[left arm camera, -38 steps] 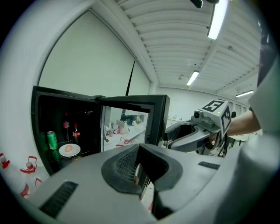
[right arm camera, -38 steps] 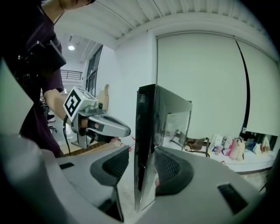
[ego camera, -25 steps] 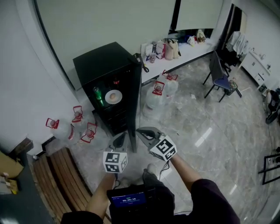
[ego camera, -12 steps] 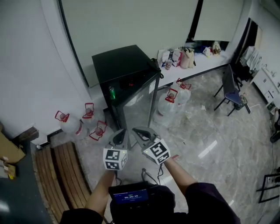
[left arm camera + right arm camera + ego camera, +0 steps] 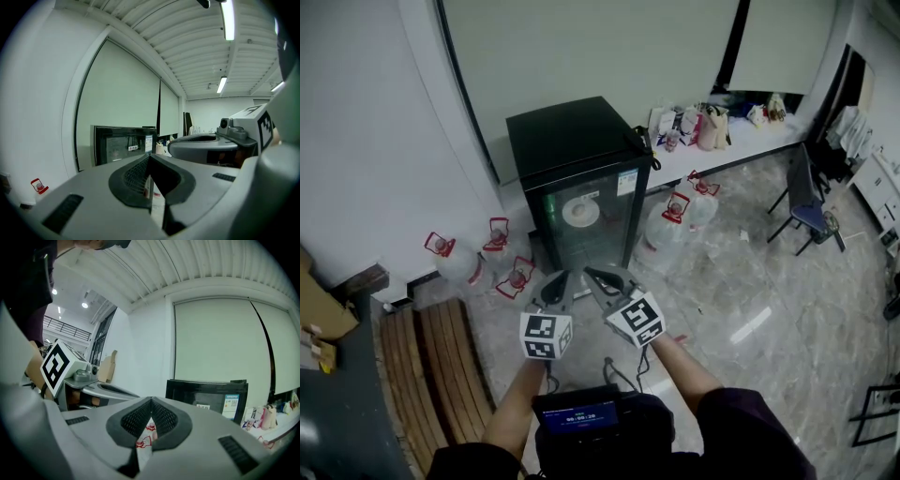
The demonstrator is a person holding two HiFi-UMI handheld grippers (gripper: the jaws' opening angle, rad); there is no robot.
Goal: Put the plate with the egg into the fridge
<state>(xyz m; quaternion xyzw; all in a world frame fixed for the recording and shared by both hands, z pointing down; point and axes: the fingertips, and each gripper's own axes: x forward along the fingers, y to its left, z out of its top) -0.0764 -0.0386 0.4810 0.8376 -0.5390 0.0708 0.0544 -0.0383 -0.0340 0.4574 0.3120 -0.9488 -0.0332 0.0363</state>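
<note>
Two empty grippers, left gripper [image 5: 555, 284] and right gripper [image 5: 594, 277], both pinched together, hover near the fridge [image 5: 572, 141]. The plate [image 5: 580, 212] sits inside, behind the closed glass door [image 5: 602, 239].

Black fridge [image 5: 572, 131], white plate [image 5: 580, 212]

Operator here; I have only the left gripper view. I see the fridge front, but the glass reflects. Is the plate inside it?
Observer: Yes. The head view shows the plate behind the closed glass door of the fridge.
Operator: Does the right hand-held gripper hold anything?
Observer: No. Its own view shows its jaws shut with nothing between them.
Operator: What stands right of the fridge?
Observer: Two water jugs with red handles, on the floor.
</note>
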